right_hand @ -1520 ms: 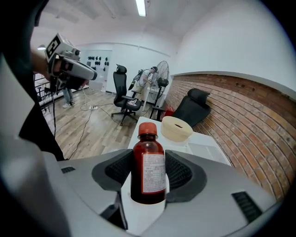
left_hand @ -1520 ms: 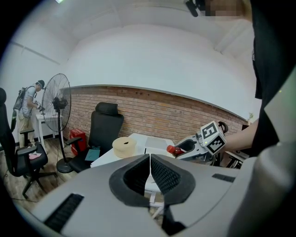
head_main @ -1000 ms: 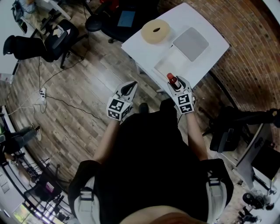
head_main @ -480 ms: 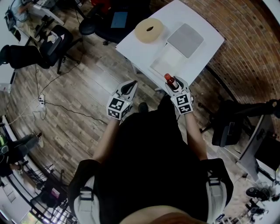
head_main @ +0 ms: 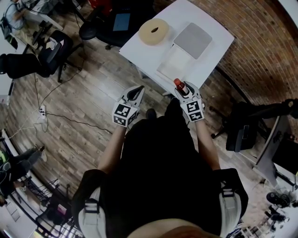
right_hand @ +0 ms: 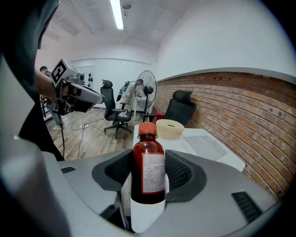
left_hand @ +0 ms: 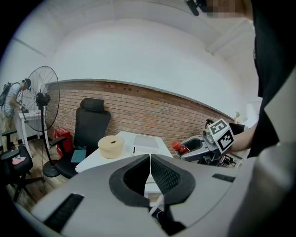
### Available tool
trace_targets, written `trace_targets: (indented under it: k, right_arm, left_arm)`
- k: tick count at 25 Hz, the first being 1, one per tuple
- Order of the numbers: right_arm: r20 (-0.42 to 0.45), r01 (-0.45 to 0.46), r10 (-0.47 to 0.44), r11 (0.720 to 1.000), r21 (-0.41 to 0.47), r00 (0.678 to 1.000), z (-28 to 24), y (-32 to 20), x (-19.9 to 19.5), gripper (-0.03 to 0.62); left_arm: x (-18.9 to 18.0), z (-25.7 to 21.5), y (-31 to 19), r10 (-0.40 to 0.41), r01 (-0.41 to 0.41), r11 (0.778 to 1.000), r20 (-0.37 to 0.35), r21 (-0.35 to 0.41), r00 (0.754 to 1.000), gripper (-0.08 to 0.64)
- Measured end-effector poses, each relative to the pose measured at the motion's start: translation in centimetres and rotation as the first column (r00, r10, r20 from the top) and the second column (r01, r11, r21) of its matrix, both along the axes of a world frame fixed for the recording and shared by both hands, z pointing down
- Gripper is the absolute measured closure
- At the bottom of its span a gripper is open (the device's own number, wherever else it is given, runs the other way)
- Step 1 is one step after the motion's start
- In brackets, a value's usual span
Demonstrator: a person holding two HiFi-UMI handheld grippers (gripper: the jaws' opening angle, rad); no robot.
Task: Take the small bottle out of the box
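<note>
Jaws of the right gripper (right_hand: pixel 149 178) clamp the small bottle (right_hand: pixel 148 157) upright, just off the near edge of the white table (head_main: pixel 218 41). On the left gripper (left_hand: pixel 150 166) they are closed and empty. Extraction looks done; the flat white box (head_main: pixel 176 62), probably its source, lies on that table.

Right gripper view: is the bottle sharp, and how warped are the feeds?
Right gripper view: bottle sharp, label print too small to read; fisheye bows the brick wall. Head view: wide-angle curve, white table brightest. Left gripper view: same fisheye, black corners.
</note>
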State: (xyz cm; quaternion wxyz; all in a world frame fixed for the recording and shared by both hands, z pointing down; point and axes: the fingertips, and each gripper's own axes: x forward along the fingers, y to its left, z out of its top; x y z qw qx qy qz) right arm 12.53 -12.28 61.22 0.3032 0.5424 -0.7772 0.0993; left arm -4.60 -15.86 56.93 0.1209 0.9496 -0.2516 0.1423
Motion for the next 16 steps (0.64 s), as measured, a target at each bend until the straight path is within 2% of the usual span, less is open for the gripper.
trace_targets:
  k: [9,16]
  right_arm:
    - [0.003,-0.004,0.004,1.000,0.021,1.000,-0.6,0.4,-0.3,0.374]
    - [-0.015,0.047,-0.047,0.999,0.004,0.999,-0.6,0.6,-0.3,0.374]
  left_arm:
    - [0.0,0.5,0.5,0.011,-0.011,1.000,0.002,-0.013,1.000,0.537]
    - [0.1,0.8,-0.1,-0.025,0.025,1.000,0.010,-0.018,1.000,0.537]
